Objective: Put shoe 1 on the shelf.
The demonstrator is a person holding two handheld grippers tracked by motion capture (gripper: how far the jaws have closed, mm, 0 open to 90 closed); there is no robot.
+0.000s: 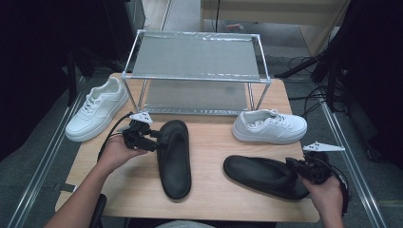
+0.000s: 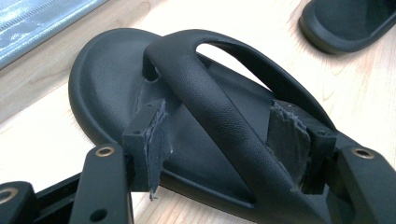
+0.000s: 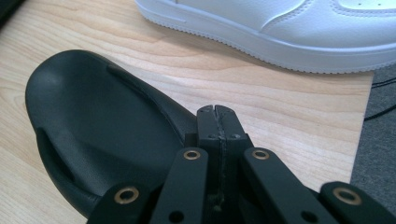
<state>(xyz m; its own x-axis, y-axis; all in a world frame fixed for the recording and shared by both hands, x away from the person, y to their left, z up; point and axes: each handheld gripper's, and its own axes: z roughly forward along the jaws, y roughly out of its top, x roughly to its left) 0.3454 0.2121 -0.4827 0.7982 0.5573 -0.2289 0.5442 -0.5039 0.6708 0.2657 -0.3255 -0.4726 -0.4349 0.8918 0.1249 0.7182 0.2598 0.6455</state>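
The left gripper (image 1: 153, 141) straddles the left black slipper's (image 1: 174, 159) strap (image 2: 219, 112) — fingers (image 2: 152, 140) apart. The right gripper (image 3: 217, 122) sits over the right black slipper (image 1: 263, 175), fingers pressed together — empty.

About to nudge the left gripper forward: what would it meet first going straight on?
The curved strap of the black rubber slipper: the open left gripper already straddles it, pads apparently not pressing, so the strap likely meets the gripper's throat.

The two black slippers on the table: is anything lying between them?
No. In the high view, only bare wooden table separates the left slipper from the right slipper.
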